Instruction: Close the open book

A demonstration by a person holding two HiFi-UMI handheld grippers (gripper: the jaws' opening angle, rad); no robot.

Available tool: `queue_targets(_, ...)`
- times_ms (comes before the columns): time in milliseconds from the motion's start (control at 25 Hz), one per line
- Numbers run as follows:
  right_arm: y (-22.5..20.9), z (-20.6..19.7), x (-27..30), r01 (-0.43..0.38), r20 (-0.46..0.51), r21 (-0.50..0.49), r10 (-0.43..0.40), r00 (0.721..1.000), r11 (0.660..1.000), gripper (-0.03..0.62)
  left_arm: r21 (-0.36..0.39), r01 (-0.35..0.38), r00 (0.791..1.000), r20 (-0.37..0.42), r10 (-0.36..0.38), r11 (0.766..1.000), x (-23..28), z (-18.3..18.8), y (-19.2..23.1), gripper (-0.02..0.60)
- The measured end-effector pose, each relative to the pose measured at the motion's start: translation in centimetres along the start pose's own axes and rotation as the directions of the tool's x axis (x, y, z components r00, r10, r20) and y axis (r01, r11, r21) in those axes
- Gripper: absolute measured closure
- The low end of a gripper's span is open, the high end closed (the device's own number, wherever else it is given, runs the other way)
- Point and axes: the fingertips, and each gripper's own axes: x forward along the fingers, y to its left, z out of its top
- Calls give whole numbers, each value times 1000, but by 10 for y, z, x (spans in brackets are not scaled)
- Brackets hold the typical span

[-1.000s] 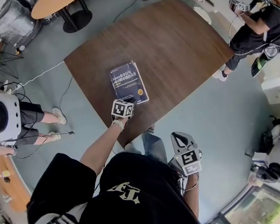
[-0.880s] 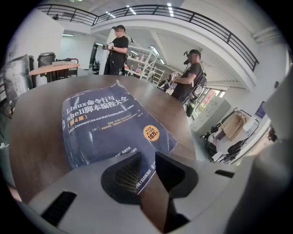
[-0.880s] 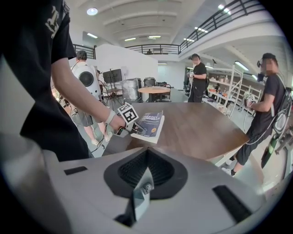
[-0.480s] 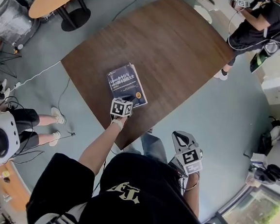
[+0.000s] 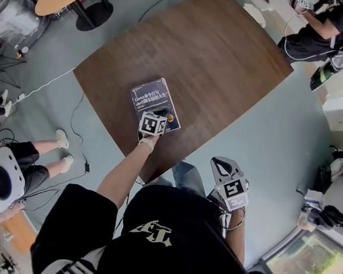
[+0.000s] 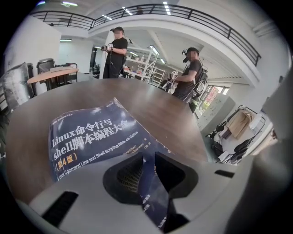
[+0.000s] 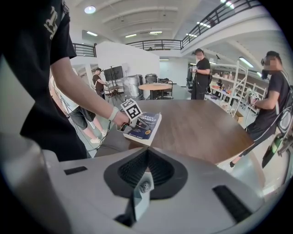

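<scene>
wide tabletop (image 5: 226, 60) beyond book (image 5: 151, 98), unobstructed

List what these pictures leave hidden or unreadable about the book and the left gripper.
- Left gripper view: the left gripper's body hides the book's near edge; the smallest print is blurred.
- Head view: the cube covers the book's near corner and the jaws.
- Right gripper view: the title is too small to read; a hand and the cube cover the grip.

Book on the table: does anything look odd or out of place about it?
Only slightly: the closed book lies a little askew to the table edges, near the person's side, with the left tongs pinching its near corner. No damage or spill shows.
</scene>
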Motion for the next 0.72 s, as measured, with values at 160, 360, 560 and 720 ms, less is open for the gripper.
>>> queue_targets(160, -14, 7, 6, 6, 5, -10, -5, 1000, 1000, 606, 18, -64, 997, -45, 65, 998, 2, -3, 9, 526)
queue_targets(360, -25, 21, 7, 14, 18, -31, -13, 1000, 999, 606, -8, -50, 998, -36, 50, 999, 1, -2, 12, 557)
queue_targets(560, -26, 27, 8, 13, 42, -55, -11, 999, 998, 606, -37, -23, 998, 66, 26, 999, -17, 5, 4, 557)
queue_targets(720, -13, 30, 14, 5, 63, -80, 0, 998, 997, 606, -41, -12, 989, 145, 18, 999, -53, 2, 10, 560)
